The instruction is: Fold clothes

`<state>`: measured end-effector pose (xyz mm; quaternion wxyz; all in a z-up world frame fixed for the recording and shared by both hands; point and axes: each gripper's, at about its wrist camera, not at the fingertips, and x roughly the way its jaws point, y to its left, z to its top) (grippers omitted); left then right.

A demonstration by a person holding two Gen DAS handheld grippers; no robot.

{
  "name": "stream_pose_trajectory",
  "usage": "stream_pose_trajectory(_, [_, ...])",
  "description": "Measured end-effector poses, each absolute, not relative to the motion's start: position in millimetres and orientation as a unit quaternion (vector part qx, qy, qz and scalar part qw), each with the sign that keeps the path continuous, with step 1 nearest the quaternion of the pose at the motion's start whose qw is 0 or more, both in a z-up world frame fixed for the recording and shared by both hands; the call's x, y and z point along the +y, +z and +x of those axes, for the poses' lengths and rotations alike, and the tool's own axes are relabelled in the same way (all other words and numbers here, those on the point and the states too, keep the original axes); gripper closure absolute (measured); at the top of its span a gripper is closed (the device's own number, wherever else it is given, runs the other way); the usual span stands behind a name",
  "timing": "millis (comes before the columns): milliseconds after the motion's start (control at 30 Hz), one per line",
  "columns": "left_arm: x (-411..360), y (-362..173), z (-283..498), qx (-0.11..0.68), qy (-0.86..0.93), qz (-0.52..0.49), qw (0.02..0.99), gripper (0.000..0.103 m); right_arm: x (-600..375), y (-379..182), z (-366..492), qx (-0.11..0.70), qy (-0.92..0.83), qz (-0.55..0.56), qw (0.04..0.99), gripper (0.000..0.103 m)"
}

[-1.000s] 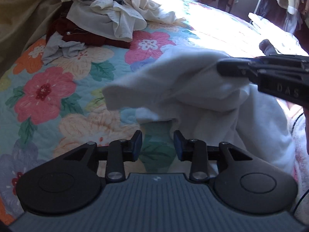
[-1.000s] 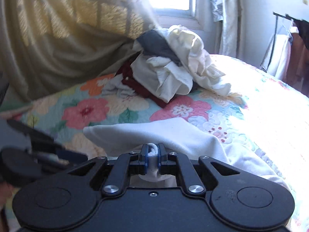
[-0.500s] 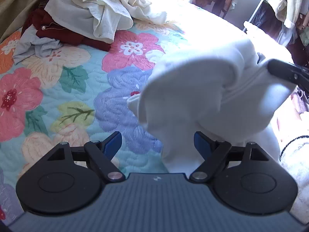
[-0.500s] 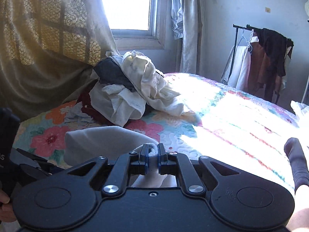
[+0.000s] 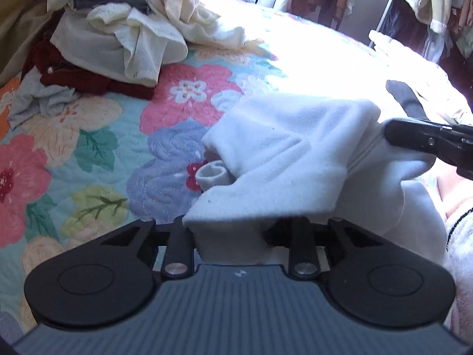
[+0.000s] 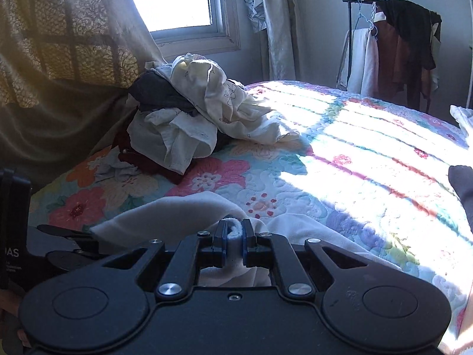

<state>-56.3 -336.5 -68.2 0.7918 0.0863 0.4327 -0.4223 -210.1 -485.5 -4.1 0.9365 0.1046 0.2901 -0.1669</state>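
Your right tongs [image 6: 234, 244] are clamped on a fold of the white fleece garment [image 5: 283, 159], which lies bunched on the near right part of the flowered quilt [image 5: 97, 148]. Your left tongs [image 5: 229, 233] have just been closing with fleece between them; their tips are hidden, so I cannot tell whether they grip.

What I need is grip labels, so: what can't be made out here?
- Left wrist view: left tool fingertips, just closing with the white fleece between them, hidden under it; grip unclear.
- Left wrist view: right tool cut off by right edge.
- Right wrist view: quilt pattern washed out by sunlight.
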Motion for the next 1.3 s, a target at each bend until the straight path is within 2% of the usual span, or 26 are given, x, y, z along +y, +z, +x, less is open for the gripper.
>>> stream_pose_trajectory(133, [-324,-55,-57,0.408,-0.411,0.076,0.812,0.085,-480,-17,-206,0.307,-0.153,0.106,0.933,0.092])
stream_pose_trajectory(233, [-316,-37,-61,0.362,-0.391,0.099,0.840,0.085,-474,-20,-203,0.312,-0.150,0.091,0.934,0.091])
stream_pose_trajectory(333, [-297,-21,-59,0.340,-0.374,0.072,0.860,0.085,-473,-19,-203,0.320,-0.139,0.099,0.932,0.087])
stream_pose_trajectory(400, [-280,-14,-52,0.342,-0.361,0.045,0.866,0.086,-470,-19,-203,0.341,-0.108,0.116,0.927,0.075])
stream_pose_trajectory(467, [-264,-10,-43,0.349,-0.354,0.018,0.868,0.086,-462,-16,-208,0.343,-0.084,0.132,0.926,0.059])
stream_pose_trajectory(567, [-251,-13,-32,0.362,-0.347,-0.009,0.865,0.086,-438,-15,-212,0.354,-0.050,0.130,0.925,0.046])
stream_pose_trajectory(700, [-253,-24,-20,0.370,-0.332,-0.014,0.867,0.086,-396,-24,-211,0.384,-0.030,0.052,0.921,0.043])
stream_pose_trajectory(800, [-255,-28,-20,0.363,-0.337,-0.010,0.868,0.086,-374,-35,-209,0.401,-0.035,-0.011,0.915,0.036])
stream_pose_trajectory(900, [-256,-31,-24,0.354,-0.344,-0.003,0.870,0.086,-358,-51,-203,0.452,-0.015,-0.042,0.891,0.035])
stream_pose_trajectory(1100, [-255,-38,-6,0.350,-0.320,-0.015,0.880,0.084,-344,-62,-204,0.462,-0.008,-0.039,0.886,0.034])
stream_pose_trajectory(1300, [-263,-48,-6,0.352,-0.314,0.023,0.882,0.084,-357,-51,-206,0.458,-0.012,0.001,0.889,0.034])
